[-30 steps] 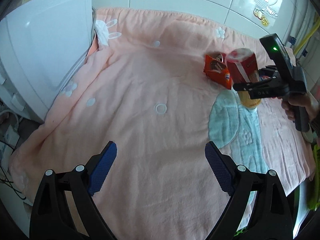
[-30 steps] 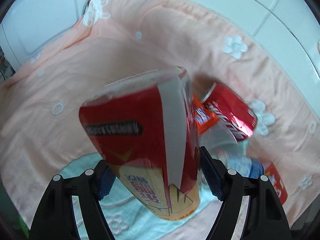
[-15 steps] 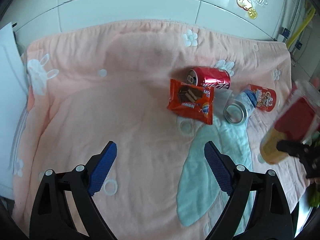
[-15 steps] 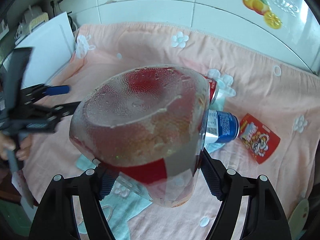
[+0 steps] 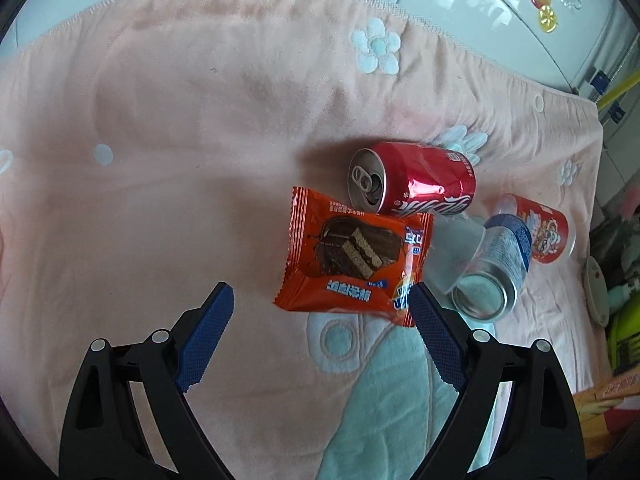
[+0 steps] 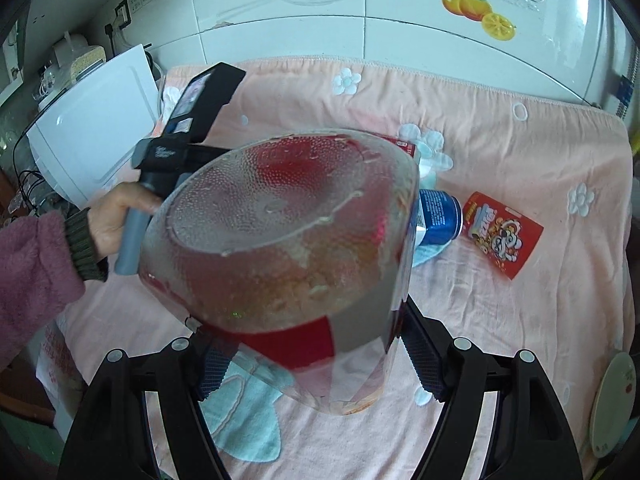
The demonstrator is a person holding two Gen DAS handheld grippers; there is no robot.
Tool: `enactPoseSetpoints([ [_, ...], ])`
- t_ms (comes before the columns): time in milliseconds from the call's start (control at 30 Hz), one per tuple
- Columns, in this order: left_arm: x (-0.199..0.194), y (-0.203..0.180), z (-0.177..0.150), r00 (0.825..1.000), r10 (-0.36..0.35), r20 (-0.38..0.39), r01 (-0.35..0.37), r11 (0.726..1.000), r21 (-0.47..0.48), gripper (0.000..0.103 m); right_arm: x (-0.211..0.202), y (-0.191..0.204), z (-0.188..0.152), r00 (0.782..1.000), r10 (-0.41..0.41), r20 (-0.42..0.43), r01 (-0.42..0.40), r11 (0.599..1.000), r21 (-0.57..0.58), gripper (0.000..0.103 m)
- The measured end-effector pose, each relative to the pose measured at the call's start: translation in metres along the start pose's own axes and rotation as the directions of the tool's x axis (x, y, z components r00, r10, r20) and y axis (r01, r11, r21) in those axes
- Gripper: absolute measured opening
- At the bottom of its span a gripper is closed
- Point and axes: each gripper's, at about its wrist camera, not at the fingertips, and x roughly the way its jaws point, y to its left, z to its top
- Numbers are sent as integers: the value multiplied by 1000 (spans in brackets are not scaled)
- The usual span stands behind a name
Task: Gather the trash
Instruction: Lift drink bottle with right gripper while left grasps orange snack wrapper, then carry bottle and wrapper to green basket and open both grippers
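My left gripper is open and empty, just short of an orange wafer wrapper lying flat on the pink blanket. Behind the wrapper lies a red cola can on its side, with a blue and silver can and a red snack packet to its right. My right gripper is shut on a large red and yellow plastic tub, held above the blanket, its clear textured base toward the camera. The left gripper's body shows behind the tub.
A white appliance stands at the blanket's left edge. A tiled wall runs behind the table. A cardboard box corner and a green object sit at the right edge. A round plate lies at the right.
My left gripper has moved forward and down toward the orange wrapper. My right gripper has drawn back and to the right with the tub, out of the left view.
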Motion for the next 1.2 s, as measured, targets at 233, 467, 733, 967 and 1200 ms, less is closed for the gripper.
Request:
enactPoseSetpoints([
  [233,25,3,11,995,-93,-19,92,992,-81,87,-6,-3,-17,1000,-7,-5,7,999,34,72],
  [467,33,1,0,979,-200,-24,195,969,-152,28,-14,-6,-31,1000,-16,-1,16,998,62,72],
  [733,-7,-7,-26,983,-181,21,183,977,-111,0,-31,7,-39,1000,8,30,-10,998,57,72],
  [967,-57,-1,-54,985,-161,68,166,982,-87,0,-51,26,-48,998,30,55,-31,999,15,72],
  [1200,-108,6,-95,986,-131,100,141,985,-99,0,-72,46,-61,995,63,81,-61,998,-19,72],
])
